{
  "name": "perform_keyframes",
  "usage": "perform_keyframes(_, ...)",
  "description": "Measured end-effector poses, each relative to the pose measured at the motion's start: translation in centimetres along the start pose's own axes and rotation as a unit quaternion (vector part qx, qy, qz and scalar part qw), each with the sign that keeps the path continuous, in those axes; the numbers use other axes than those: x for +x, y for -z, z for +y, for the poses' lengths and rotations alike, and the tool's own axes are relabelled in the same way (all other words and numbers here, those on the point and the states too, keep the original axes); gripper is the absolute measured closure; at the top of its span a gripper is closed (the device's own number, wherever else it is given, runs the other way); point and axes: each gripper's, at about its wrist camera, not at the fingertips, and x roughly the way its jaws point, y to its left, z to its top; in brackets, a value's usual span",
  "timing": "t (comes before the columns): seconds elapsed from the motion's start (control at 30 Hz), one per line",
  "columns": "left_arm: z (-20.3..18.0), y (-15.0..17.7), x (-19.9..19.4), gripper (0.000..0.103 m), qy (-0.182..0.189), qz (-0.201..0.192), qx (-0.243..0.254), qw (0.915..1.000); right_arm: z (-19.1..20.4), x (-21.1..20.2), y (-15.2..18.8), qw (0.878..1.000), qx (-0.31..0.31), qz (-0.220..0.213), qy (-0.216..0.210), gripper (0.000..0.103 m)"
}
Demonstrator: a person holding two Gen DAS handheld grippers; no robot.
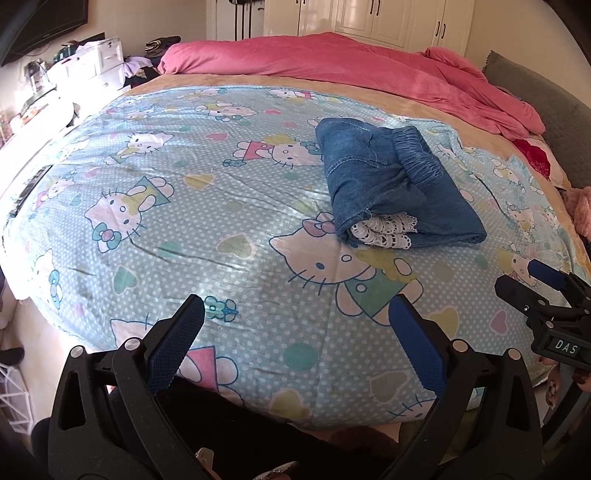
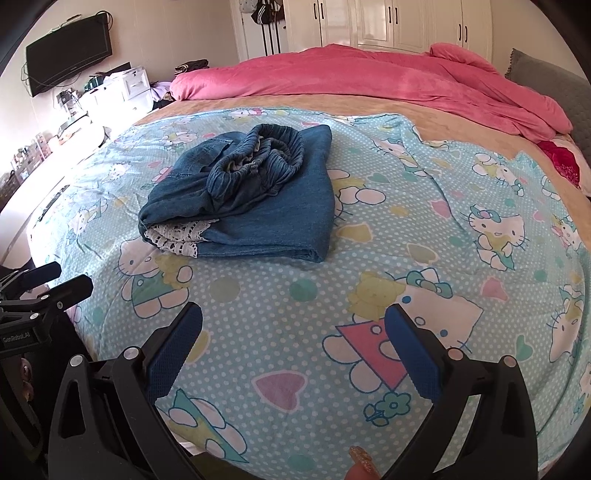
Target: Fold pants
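Blue denim pants with white lace hems lie folded into a compact bundle on the light-blue cartoon-cat sheet. In the right wrist view the pants show their elastic waistband bunched on top. My left gripper hovers open near the bed's front edge, well short of the pants, with nothing between its fingers. My right gripper is also open and empty, near the front edge. The right gripper shows at the right edge of the left wrist view; the left gripper shows at the left edge of the right wrist view.
A pink duvet is heaped along the far side of the bed, with a grey pillow at the right. White drawers and a wall-mounted screen stand at the left. White wardrobes line the back wall.
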Motion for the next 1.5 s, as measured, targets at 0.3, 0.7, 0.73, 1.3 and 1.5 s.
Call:
perform_keyframes(0.3,-0.01,0.01,-0.10,0.009,-0.002,-0.001,0.000,1.0000,-0.02,-0.39,-0.10,1.000,0.002,-0.004,0.001,0.004)
perform_keyframes(0.7,-0.08,-0.07,-0.16,0.009,-0.002,-0.002,0.001,1.0000,-0.09,-0.48,-0.13,1.000,0.004,-0.005,0.005,0.004)
perform_keyframes(0.73,-0.08,-0.07,-0.15,0.009,-0.002,-0.002,0.001,1.0000,-0.08,-0.47,-0.13,1.000,0.004,-0.005,0.005,0.004)
perform_keyframes(1.3,-0.05,-0.14,-0.65,0.009,-0.001,-0.007,0.000,1.0000,0.13,-0.73,-0.25,1.000,0.001,-0.006,0.007,0.004)
perform_keyframes(1.5,0.00,-0.16,-0.71,0.009,0.002,-0.007,-0.002,1.0000,0.24,-0.56,-0.21,1.000,-0.001,-0.002,0.009,0.004)
